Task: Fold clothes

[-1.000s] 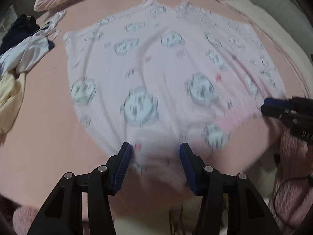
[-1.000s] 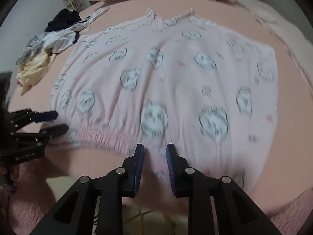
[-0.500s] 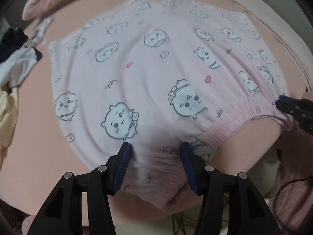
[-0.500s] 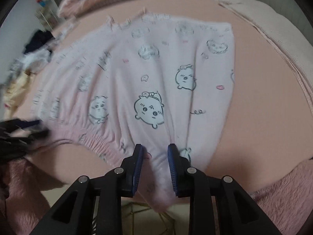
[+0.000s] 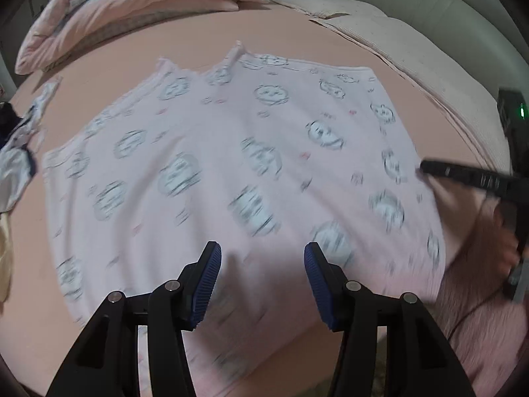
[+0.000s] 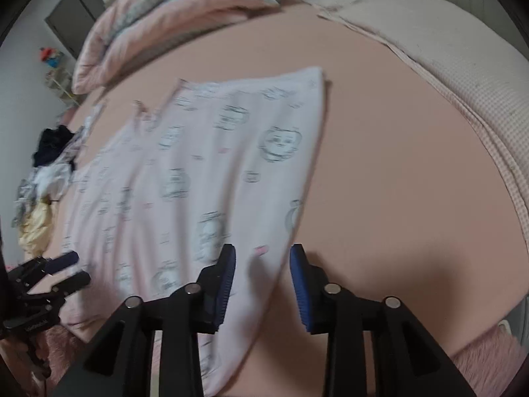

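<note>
Both tools shifted sideways since earlier frame; garment now blurred, right edge folded over. Pink printed garment [image 5: 231, 178] lies flat on bed [image 6: 413, 182], ahead of both tools. Left tool [image 5: 259, 258] open, cloth beneath, not pinched. Right tool [image 6: 263, 261] opening, garment edge between pads, ungripped. Clothes heap [image 6: 49, 178] far left; quilt [image 5: 132, 10] beyond.

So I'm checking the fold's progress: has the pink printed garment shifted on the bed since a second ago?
Yes. The garment has slid left across the bed sheet, baring more sheet on its right.
</note>
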